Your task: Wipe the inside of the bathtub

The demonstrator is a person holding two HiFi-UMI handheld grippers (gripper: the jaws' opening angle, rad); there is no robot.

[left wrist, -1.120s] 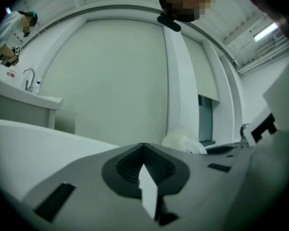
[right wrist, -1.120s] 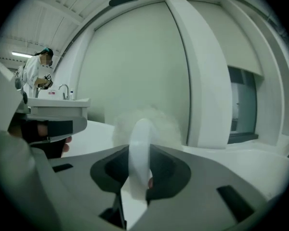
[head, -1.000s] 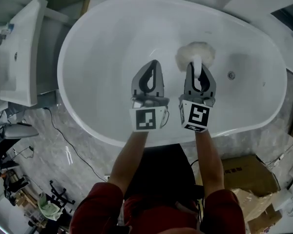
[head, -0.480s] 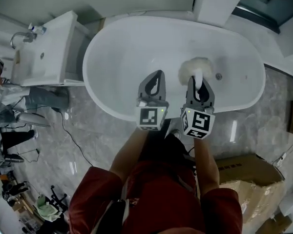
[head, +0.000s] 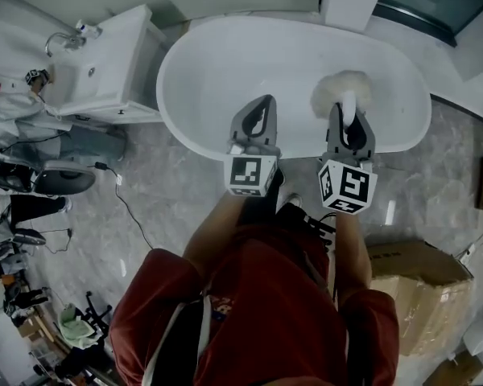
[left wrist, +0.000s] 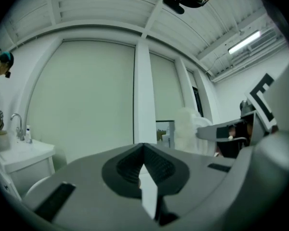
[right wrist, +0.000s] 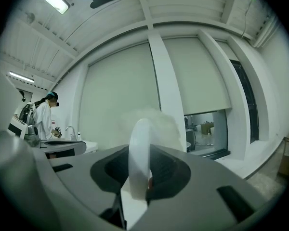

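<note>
The right gripper (head: 348,112) is clamped on the flat white handle (right wrist: 138,153) of a fluffy duster (head: 338,91). The handle stands edge-on between the ribbed pads, and the pale pile billows just past the jaw tips. The left gripper (head: 262,101) is pressed together on nothing; in its own view the pads meet in a thin seam.

From the head view the bathtub (head: 225,63) lies at 12 o'clock, a white oval with its long axis running from 9 to 3 o'clock. The duster's head overlies the tub's near-right part, at about 1 o'clock. It looks to be held in the air rather than on the enamel, though this steep view cannot settle the height.

The duster's long axis runs along the right gripper's jaws — fluff forward at 12 o'clock, handle back toward the person. The right gripper view faces a wall (right wrist: 120,95), so the tool probably lies roughly level, not dipped into the basin.

It should handle light. The pile is soft and will flatten against the curve, while the handle looks stiff and smooth. The hold close behind the head is the sound one — least wobble and best pressure.
</note>
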